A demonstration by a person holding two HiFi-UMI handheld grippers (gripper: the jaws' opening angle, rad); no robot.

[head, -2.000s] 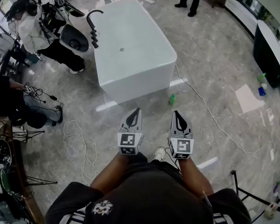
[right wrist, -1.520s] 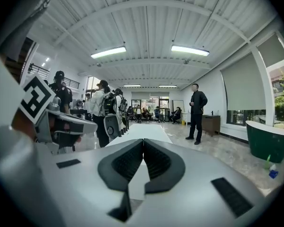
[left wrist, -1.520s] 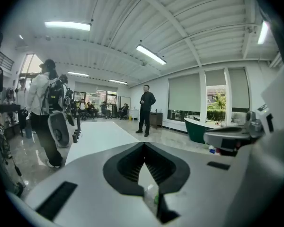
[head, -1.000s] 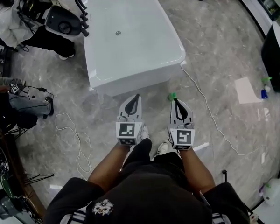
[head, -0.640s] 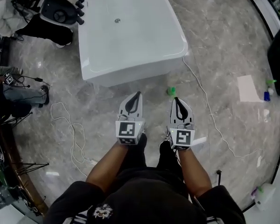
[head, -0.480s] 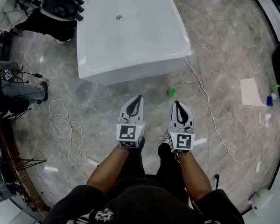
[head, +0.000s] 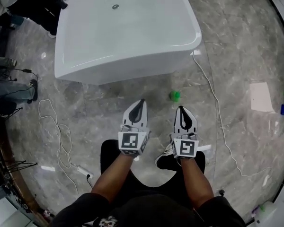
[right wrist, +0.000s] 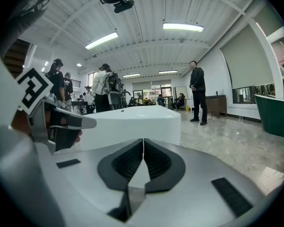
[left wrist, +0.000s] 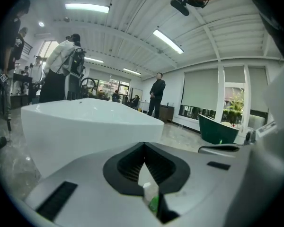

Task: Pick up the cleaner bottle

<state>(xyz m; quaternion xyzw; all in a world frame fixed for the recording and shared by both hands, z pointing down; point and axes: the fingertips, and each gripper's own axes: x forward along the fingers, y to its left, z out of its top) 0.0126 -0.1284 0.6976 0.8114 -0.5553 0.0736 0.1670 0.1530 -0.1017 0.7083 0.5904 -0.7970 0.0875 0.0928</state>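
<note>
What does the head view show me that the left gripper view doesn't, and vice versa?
Only the head view: the white cable trailing over the floor, and the cleaner bottle in its place on that floor, just ahead of the right gripper, not held. Only the left gripper view: a person in black beyond the white bathtub, ceiling lights, a dark green tub at right. Both: the bathtub, the left gripper with its jaws together, and probably the bottle, a small white-and-green thing low between those jaws' bases.
</note>
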